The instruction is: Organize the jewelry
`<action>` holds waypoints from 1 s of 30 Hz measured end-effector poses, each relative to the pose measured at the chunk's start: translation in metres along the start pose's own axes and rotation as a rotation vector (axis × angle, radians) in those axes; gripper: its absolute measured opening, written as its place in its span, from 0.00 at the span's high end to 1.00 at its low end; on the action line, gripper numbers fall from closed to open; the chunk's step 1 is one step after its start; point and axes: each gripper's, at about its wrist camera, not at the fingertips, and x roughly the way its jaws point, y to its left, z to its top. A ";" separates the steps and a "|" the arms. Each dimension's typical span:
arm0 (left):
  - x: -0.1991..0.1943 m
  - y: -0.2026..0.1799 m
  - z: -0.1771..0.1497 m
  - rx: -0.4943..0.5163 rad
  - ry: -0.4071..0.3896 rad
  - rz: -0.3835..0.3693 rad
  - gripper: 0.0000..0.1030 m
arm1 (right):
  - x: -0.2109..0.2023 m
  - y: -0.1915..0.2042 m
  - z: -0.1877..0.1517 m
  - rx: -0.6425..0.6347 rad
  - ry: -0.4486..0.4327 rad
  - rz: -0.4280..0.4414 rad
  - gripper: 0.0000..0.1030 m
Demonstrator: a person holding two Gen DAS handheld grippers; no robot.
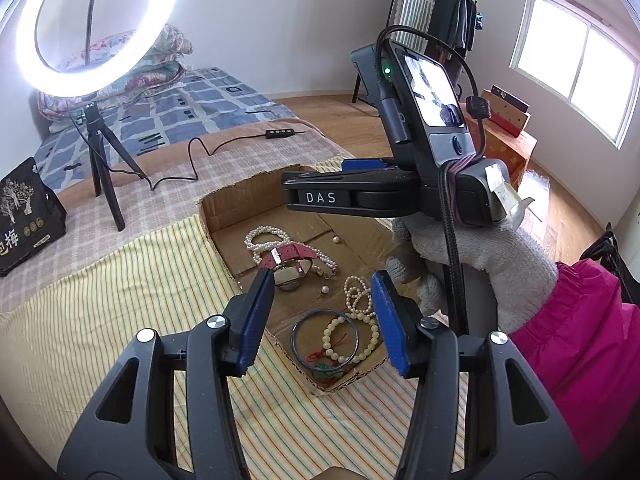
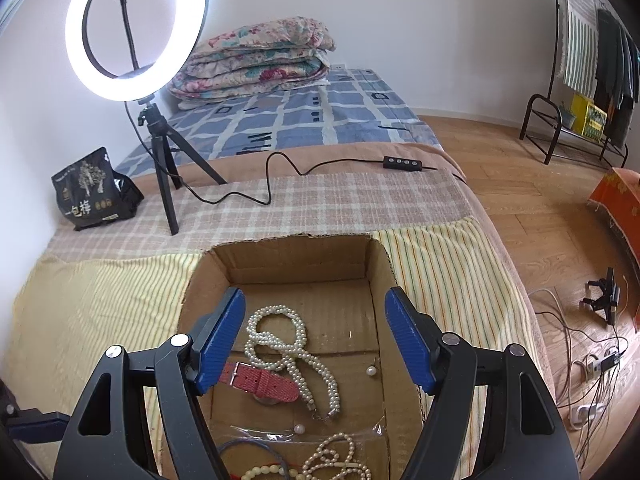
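Note:
A shallow cardboard box [image 1: 224,216] lies on the striped cloth and holds jewelry: a white pearl necklace [image 1: 266,238], a red-strap watch [image 1: 290,258], a blue bangle [image 1: 324,334], a cream bead bracelet [image 1: 354,338], a smaller pearl string [image 1: 356,294] and loose pearls [image 1: 336,239]. My left gripper [image 1: 322,300] is open and empty above the near part of the box. My right gripper [image 2: 316,332] is open and empty over the pearl necklace [image 2: 288,344] and the watch [image 2: 264,384]. It shows in the left wrist view [image 1: 320,196], held by a gloved hand [image 1: 480,256].
A ring light on a tripod [image 2: 160,152] stands on the bed behind the box, its cable and remote [image 2: 402,162] trailing right. A black snack bag [image 2: 90,192] sits at the left. Folded quilts [image 2: 256,60] lie at the back. Cables [image 2: 592,364] lie on the floor.

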 end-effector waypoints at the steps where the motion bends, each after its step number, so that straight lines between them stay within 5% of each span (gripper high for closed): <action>1: -0.003 0.000 0.000 0.000 -0.004 0.002 0.50 | -0.002 0.001 0.000 -0.003 -0.002 -0.002 0.30; 25: -0.083 0.025 -0.016 -0.009 -0.103 0.069 0.50 | -0.076 0.042 -0.014 -0.063 -0.066 -0.042 0.29; 30: -0.097 0.036 -0.021 -0.025 -0.120 0.091 0.50 | -0.103 0.056 -0.019 -0.088 -0.104 -0.082 0.22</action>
